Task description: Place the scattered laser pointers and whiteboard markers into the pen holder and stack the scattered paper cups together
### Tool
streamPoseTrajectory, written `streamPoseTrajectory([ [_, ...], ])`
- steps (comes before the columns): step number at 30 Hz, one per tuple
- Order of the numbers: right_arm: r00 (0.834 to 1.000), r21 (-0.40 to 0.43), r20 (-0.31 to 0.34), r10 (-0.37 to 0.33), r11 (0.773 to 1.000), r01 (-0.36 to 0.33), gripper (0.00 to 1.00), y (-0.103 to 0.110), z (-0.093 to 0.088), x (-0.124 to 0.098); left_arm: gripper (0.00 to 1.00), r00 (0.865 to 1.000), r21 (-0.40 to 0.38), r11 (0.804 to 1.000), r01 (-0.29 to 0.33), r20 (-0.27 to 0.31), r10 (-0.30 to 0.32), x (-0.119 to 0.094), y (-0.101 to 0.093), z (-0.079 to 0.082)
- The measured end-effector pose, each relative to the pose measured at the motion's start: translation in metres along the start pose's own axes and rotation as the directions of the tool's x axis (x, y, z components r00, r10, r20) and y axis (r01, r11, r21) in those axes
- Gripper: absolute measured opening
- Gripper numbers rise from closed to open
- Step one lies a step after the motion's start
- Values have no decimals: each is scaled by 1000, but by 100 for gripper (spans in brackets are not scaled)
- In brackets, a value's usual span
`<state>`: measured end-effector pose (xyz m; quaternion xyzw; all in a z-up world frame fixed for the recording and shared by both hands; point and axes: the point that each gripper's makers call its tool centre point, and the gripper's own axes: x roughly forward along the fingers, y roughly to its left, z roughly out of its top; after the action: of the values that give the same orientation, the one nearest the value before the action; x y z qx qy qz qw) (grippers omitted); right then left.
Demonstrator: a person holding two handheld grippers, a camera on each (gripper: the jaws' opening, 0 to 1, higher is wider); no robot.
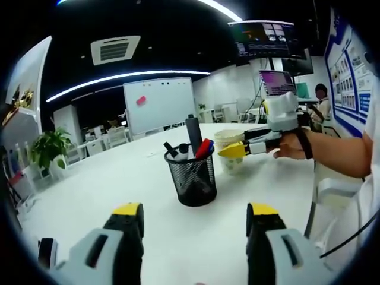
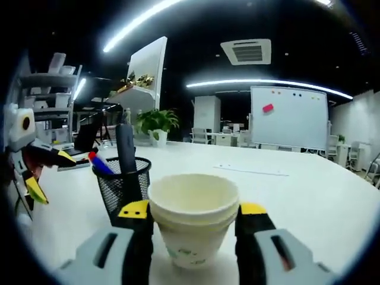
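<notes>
Paper cups (image 2: 193,222), nested into one stack with at least two rims showing, stand on the white bench (image 2: 309,190) directly between the fingers of the right gripper (image 2: 193,222) in the right gripper view; the yellow-tipped fingers sit close on either side of the stack, seemingly touching its walls, though whether they truly clamp it I cannot tell. In the left gripper view the same stack (image 1: 230,148) stands just beside the pen holder (image 1: 191,177), with the right gripper (image 1: 234,149) reaching in from the right, held by a person's hand (image 1: 291,145). The pen holder, a black mesh cup, is upright on the bench (image 1: 107,178) and carries a tall black cylinder (image 1: 193,135), a red-capped marker (image 1: 204,147) and further dark markers leaning against its rim. In the right gripper view the holder (image 2: 123,189) stands just left of and behind the cups, with a blue-capped marker (image 2: 101,163) poking out. The left gripper (image 1: 195,217) hovers near the holder with its fingers spread wide apart and nothing between them; it also appears at the left edge of the right gripper view (image 2: 35,178). A whiteboard (image 1: 159,104) and a potted plant (image 1: 50,147) stand in the background.
</notes>
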<state>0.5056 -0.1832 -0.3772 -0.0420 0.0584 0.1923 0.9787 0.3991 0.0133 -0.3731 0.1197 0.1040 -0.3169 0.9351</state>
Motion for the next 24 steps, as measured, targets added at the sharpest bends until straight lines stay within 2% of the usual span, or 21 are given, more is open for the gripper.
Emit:
streamPoseTrajectory([
  [4,1000,0,-1,0,1000,0,53,0,0,-1,71,1000,1,1000,3,6,-3,2,3,1],
  [5,1000,-9,-20,0,1000,0,53,-2,-5,-1,71,1000,2,1000,4,6,-4,2,3,1],
  [10,999,-40,-36,-3,999,2,58,-2,-9,-2,72,1000,7,1000,5,7,-5,0,0,3],
  [18,998,-30,-58,23,999,-24,66,1,-13,-2,72,1000,8,1000,3,10,-3,-1,-2,6],
  [24,997,-39,-72,32,999,-34,66,3,-13,-6,72,1000,-8,1000,7,3,-7,0,-1,4],
])
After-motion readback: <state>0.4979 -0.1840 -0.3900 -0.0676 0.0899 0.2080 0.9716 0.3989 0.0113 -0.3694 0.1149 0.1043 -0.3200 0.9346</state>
